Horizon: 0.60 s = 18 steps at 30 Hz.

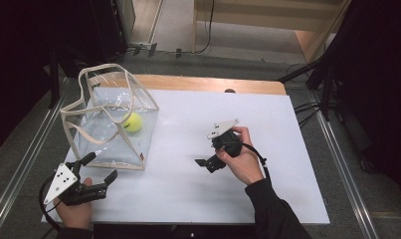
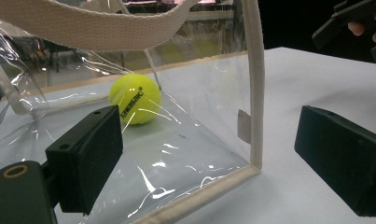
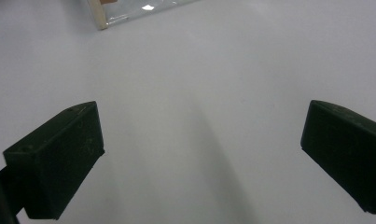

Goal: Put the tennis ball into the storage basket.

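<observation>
A clear plastic bag [image 1: 108, 117] with beige webbing trim stands on the left of the white table [image 1: 188, 199]. A yellow tennis ball [image 1: 133, 122] lies inside it. My left gripper [image 1: 99, 168] is open just in front of the bag's near side, nothing between its jaws. Through the clear wall the left gripper view shows the ball [image 2: 135, 98] and the bag's corner seam [image 2: 255, 93] between the spread jaws of the left gripper [image 2: 213, 158]. My right gripper [image 1: 208, 163] is held near the table's middle, pointing left. It stands open [image 3: 199, 158] over bare table.
The table's wooden far edge [image 1: 208, 83] runs behind the bag. A corner of the bag [image 3: 101, 14] shows at the top left of the right gripper view. Metal rails [image 1: 347, 169] run along the floor on both sides.
</observation>
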Each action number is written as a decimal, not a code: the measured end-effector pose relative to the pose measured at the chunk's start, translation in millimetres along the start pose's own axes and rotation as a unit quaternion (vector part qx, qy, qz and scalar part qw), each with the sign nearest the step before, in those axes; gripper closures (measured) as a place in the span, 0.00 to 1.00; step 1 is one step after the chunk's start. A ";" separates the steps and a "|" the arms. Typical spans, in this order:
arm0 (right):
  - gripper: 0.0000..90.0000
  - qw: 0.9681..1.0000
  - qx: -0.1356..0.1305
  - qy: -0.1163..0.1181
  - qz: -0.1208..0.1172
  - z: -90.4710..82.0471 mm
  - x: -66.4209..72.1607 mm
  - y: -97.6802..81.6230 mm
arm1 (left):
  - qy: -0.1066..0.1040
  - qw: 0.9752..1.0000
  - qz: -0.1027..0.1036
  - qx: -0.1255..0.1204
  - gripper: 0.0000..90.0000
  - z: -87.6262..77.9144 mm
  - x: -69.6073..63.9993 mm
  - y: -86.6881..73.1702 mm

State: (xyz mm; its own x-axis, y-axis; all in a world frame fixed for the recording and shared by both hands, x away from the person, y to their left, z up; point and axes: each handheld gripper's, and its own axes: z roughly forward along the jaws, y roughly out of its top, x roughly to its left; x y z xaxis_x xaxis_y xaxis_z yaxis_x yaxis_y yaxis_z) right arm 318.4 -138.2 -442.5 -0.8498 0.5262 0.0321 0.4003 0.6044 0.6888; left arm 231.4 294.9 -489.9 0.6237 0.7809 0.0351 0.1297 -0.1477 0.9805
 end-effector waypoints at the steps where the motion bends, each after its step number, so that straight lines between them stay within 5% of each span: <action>1: 0.00 1.000 -0.002 -0.002 -0.001 -0.8 -0.7 -2.7 | 0.000 1.000 0.000 0.000 0.09 0.0 0.1 0.0; 18: 0.00 0.998 -0.039 -0.017 0.037 -17.3 -7.8 -47.8 | 0.000 1.000 0.000 0.000 0.09 0.6 -1.0 -0.1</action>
State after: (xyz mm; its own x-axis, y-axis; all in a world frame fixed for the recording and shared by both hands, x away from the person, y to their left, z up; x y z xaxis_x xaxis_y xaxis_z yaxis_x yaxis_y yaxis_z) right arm 299.9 -181.6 -463.1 -0.8067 0.5877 0.0616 0.4322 0.5156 0.7399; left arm 231.2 293.7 -490.2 0.6237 0.7809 0.0345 0.1299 -0.1471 0.9806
